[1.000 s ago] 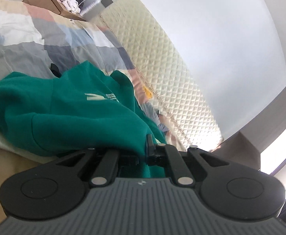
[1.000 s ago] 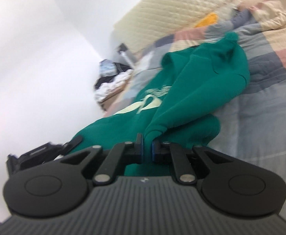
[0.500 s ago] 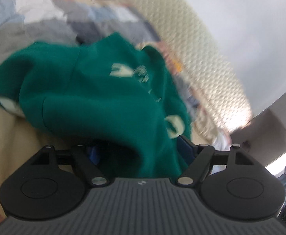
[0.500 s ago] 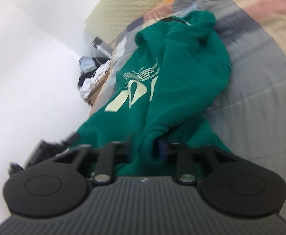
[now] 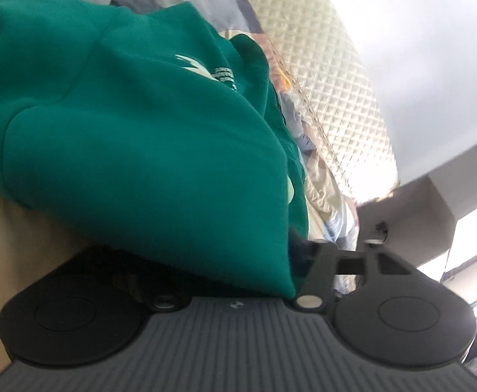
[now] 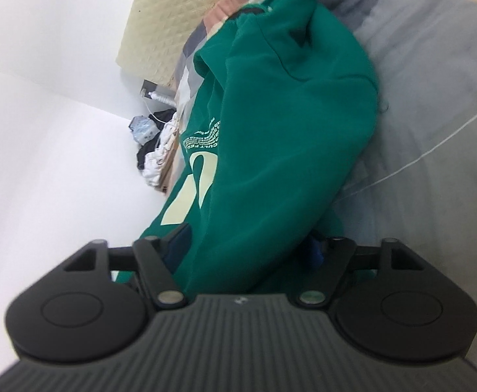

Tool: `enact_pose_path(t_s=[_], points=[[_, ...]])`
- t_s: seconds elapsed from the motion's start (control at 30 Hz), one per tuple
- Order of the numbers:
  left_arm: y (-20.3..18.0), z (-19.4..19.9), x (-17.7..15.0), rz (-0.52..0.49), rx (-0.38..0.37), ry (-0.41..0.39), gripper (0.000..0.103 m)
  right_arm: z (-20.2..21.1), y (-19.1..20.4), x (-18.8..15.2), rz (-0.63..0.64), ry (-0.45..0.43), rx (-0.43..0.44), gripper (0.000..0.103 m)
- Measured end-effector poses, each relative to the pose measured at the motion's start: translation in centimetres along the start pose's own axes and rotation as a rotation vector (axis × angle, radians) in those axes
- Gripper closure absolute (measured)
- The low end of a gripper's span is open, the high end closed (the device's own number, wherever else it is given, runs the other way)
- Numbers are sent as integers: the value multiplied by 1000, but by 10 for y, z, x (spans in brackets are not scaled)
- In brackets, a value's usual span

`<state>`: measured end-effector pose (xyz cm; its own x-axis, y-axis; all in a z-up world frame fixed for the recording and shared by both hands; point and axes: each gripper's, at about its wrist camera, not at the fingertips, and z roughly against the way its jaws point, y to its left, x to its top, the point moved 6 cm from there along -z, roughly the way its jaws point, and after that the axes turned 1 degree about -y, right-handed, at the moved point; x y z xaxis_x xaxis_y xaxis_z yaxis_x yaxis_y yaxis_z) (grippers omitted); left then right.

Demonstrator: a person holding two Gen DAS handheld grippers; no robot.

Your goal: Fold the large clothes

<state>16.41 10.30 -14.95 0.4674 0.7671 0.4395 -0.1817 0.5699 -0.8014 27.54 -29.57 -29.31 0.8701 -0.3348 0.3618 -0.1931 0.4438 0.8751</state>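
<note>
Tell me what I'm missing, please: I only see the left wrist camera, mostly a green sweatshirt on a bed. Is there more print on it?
Observer: Yes. The right wrist view shows a large pale figure printed on the green sweatshirt, below curved lines of small text.
Visitor: Where is the other hand-held gripper?
Observer: The right hand-held gripper has sweatshirt fabric between its jaws, which have just been closing. Whether they pinch it is unclear.
Visitor: Anything else in the room?
Observer: A heap of dark and white clothes lies by the white wall.
</note>
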Motion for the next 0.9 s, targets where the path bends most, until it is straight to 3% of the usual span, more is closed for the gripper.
enact_pose_path(t_s=[0.07,0.17,0.33,0.43,0.6,0.73,0.9], points=[[-1,2,0,-28,24,-17,76,-1,7,-4,68,10,-26,75],[-7,17,6,-43,18,-97,88,7,28,-8,215,-31,-60,86],[-38,58,14,-139,-100,-246,93,53,68,-12,386,-258,-11,89],[-62,86,7,-211,-179,-287,94,84,93,-23,473,-389,54,89],[-96,130,18,-244,-276,-351,94,133,142,-40,615,-495,110,89],[-130,176,34,-285,-307,-378,94,167,203,-52,786,-552,148,89],[-209,243,71,-365,-354,-422,93,209,291,-33,862,-604,176,89]])
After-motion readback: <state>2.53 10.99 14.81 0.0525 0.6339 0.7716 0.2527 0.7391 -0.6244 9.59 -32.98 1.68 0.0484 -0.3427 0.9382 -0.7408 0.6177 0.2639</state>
